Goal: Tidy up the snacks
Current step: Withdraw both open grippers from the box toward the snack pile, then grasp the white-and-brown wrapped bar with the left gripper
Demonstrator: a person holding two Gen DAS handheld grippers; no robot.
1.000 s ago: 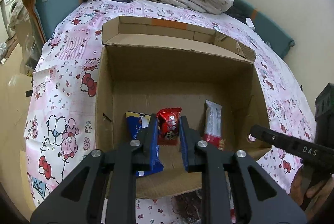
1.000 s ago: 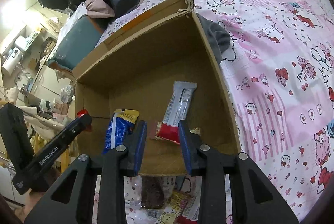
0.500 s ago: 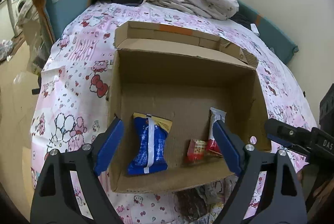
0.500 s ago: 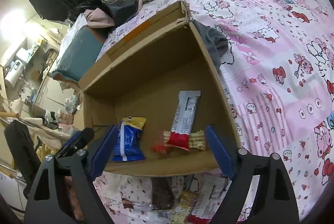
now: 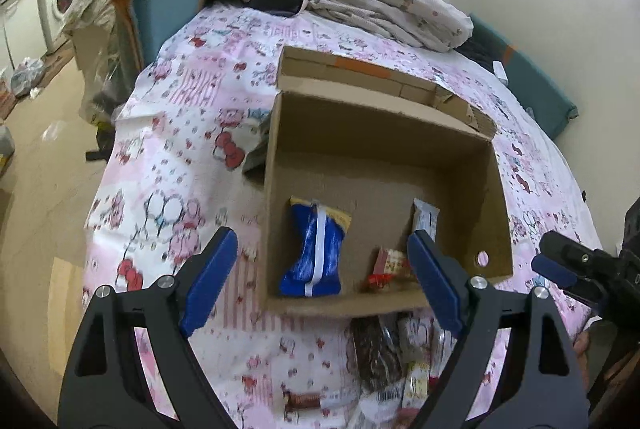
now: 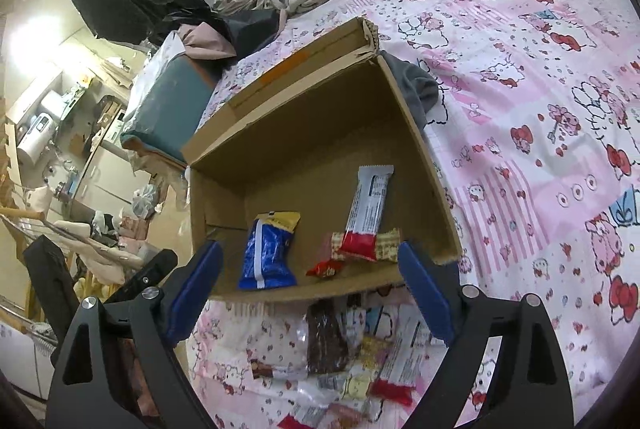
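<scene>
A cardboard box (image 5: 384, 133) sits open on a pink cartoon-print bedspread (image 5: 180, 117), filling the middle of both views. Inside it, near the front wall, a blue snack bag (image 5: 314, 253) lies at about 7 o'clock of the box floor. At about 5 o'clock a white and red bar wrapper (image 6: 368, 215) lies across a small tan wrapper (image 6: 386, 245), with a small red packet (image 6: 326, 269) touching them on the left.

The left gripper (image 5: 320, 287) hangs above the box's front edge with its blue pads far apart and nothing between them. The right gripper (image 6: 310, 289) is just as empty; its jaws are opening and already stand wide. Its tip also shows at 3 o'clock in the left view.

Outside the box, just beside its front wall at 6 o'clock, a loose heap of snacks (image 6: 352, 361) lies on the bedspread: a dark brown packet (image 6: 326, 343), another red-ended bar, and several pale wrappers too blurred to name with any certainty.

At 12 o'clock, beyond the box, crumpled bedding (image 5: 384, 5) is piled against the wall.
</scene>
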